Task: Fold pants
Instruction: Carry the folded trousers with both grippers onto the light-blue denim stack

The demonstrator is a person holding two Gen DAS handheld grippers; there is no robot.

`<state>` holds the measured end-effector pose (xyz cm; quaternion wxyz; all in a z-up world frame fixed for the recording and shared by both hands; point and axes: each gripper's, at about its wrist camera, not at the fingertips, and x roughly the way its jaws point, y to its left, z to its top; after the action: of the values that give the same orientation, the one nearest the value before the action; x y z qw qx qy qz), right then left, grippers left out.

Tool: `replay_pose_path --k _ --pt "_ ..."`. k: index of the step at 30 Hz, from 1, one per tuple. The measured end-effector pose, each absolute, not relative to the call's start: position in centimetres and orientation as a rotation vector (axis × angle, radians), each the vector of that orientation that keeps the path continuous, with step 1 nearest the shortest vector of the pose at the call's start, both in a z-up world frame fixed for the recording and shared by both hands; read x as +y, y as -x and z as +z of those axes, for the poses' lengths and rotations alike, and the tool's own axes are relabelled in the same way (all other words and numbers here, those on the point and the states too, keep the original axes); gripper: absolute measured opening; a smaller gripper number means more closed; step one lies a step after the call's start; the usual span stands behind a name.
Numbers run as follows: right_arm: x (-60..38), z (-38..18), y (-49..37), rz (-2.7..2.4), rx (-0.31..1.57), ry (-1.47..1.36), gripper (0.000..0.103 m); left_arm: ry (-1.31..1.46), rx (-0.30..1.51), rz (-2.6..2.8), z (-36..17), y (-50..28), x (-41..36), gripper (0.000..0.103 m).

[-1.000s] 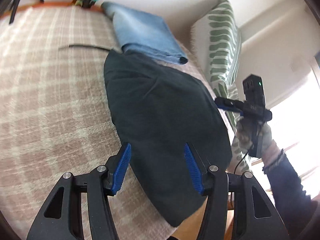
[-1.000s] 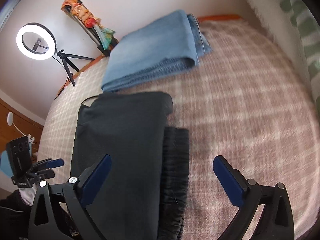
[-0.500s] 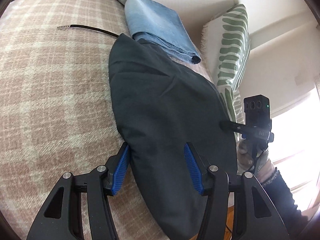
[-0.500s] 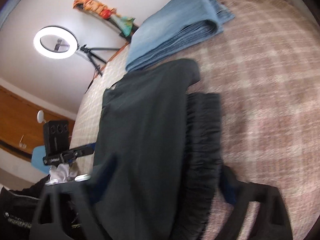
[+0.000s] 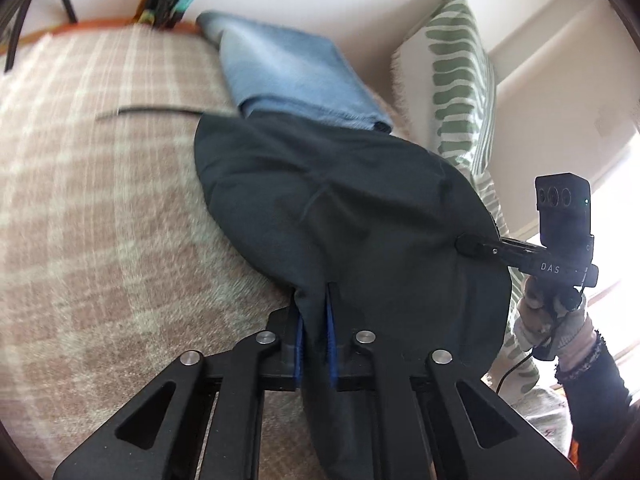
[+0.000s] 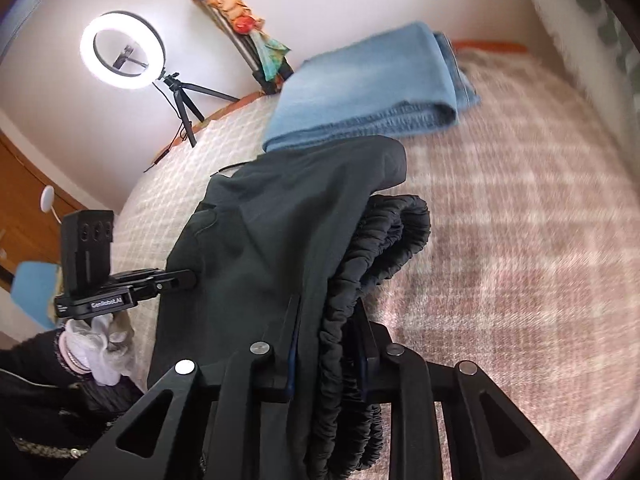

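Pants (image 5: 360, 216) are gripped by both claws, left (image 5: 314, 320) and right (image 6: 326, 320), mid-fold; next, carry that edge over toward the far end.

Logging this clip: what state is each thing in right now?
left gripper: shut on the dark pants' edge.
right gripper: shut on the elastic waistband end.
dark pants: partly folded, pinched at both ends.
blue jeans: folded, lying on the bed.
ring light: on.

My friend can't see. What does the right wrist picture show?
The right tongs pinch the gathered waistband of dark pants on a plaid bed cover. Folded blue jeans lie behind them, and a glowing ring light stands by the wall.
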<state>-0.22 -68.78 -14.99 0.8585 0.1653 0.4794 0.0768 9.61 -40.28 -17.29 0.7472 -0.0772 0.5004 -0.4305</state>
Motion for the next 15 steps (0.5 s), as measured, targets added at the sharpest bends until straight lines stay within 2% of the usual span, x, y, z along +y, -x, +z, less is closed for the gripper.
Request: replay_pose_path --k 15 --pt "-67.0 -8.3 0.6 0.106 0.865 -0.208 0.019 0.133 0.924 -1.004 -11.1 -11.4 -41.5 0.006"
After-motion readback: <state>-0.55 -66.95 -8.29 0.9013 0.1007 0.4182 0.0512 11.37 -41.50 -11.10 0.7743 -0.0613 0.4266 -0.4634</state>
